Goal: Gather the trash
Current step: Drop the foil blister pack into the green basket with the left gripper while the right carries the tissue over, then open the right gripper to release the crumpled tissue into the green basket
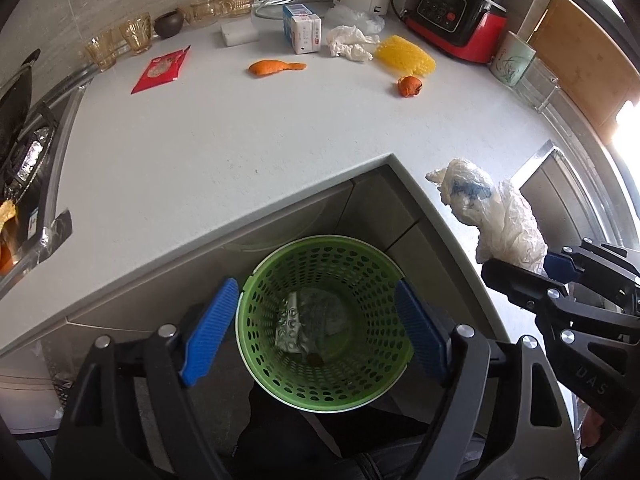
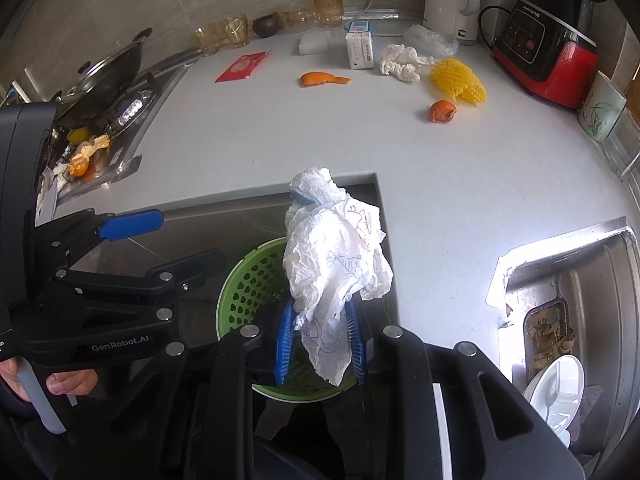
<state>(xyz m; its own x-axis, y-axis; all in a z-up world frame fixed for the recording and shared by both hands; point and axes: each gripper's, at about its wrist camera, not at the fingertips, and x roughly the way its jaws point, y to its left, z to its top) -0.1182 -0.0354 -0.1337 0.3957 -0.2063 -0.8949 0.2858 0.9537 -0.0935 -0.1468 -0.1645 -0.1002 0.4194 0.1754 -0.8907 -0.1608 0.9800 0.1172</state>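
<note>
Green plastic, the bin [image 1: 324, 320] sits on the floor below the table [image 1: 240, 128] corner, and we hold our left tool [image 1: 316, 328] spread wide and empty right above its mouth. Our right tool [image 2: 320, 344] is pinched tight on a crumpled paper wad [image 2: 336, 264] hanging partly over the rim. To drop it cleanly, we should probably centre it over the opening before letting go.
</note>
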